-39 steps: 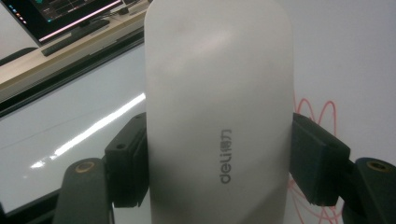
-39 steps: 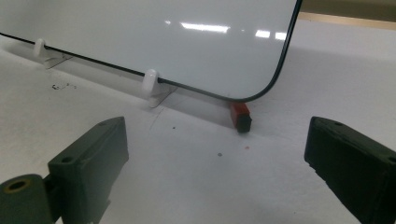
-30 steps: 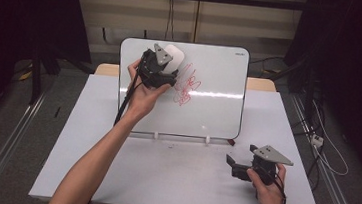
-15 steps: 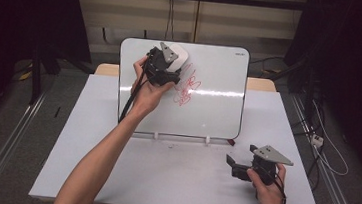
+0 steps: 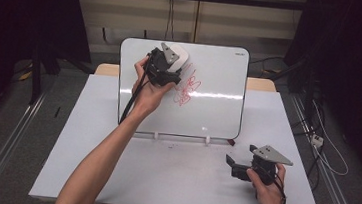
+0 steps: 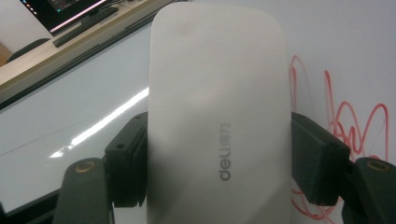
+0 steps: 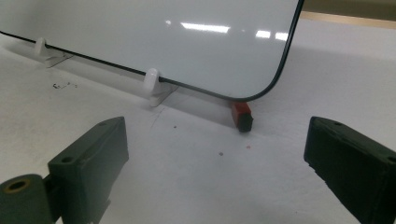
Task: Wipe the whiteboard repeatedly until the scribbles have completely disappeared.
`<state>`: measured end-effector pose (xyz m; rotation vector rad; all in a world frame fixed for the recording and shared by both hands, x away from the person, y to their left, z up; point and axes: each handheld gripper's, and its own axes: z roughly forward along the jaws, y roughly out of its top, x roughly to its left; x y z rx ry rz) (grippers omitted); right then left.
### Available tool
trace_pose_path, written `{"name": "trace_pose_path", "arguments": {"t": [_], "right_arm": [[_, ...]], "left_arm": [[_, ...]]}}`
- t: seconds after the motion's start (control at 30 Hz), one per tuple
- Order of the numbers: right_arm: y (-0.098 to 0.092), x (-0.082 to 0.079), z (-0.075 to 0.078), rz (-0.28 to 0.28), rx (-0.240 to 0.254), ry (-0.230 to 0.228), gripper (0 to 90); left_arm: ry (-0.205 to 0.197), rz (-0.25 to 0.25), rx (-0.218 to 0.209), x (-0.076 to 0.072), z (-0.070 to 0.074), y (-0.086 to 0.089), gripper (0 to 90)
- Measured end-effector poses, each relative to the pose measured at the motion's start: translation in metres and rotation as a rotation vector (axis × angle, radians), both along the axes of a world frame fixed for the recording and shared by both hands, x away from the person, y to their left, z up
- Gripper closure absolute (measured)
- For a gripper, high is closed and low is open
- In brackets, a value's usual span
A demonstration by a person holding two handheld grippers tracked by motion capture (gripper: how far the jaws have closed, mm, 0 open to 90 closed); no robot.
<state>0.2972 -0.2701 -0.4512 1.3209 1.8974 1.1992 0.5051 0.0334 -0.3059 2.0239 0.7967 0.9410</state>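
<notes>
A whiteboard (image 5: 214,100) stands tilted on the table, propped on two white clips. Red scribbles (image 5: 186,88) mark its upper middle. My left gripper (image 5: 172,63) is shut on a white eraser (image 6: 217,116), pressed to the board just left of the scribbles (image 6: 355,126). The eraser (image 5: 178,55) sits near the board's top edge. My right gripper (image 5: 237,162) rests open on the table at the front right, with nothing between its jaws. Past it lies the board's lower corner (image 7: 261,88), with a small red and black marker end (image 7: 242,115) poking out under it.
The white table (image 5: 172,176) spreads in front of the board. White clips (image 7: 152,80) hold the board's bottom edge. Dark curtains hang at both sides, and cables run on the floor at the right.
My left gripper has slid the eraser up and a little right across the board, toward its top edge. The right gripper has stayed put.
</notes>
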Motion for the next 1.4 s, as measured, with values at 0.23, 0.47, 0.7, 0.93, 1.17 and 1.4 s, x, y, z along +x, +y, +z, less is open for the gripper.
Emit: {"name": "trace_pose_path", "arguments": {"t": [0.23,0.47,0.7,0.93,1.17,1.4], "right_arm": [[0.000,-0.001,0.000,0.000,0.001,0.001,6.6],[0.000,0.000,0.000,0.000,0.001,0.002,6.6],[0.000,0.000,0.000,0.001,-0.003,-0.001,6.7],[0.000,-0.001,0.000,0.003,0.000,0.000,6.6],[0.000,-0.001,0.000,0.005,0.000,-0.001,6.7],[0.001,-0.001,0.000,0.003,0.000,0.000,6.7]], "left_arm": [[0.001,0.002,0.004,-0.001,-0.002,-0.003,30.5],[0.003,-0.002,0.016,-0.001,-0.002,-0.006,30.5],[0.002,-0.010,0.025,-0.002,-0.003,-0.009,30.5],[-0.003,-0.022,0.038,-0.004,-0.009,-0.018,30.6],[0.000,-0.035,0.048,-0.007,-0.013,-0.022,30.7],[-0.003,-0.051,0.083,-0.012,-0.017,-0.028,30.7]]}}
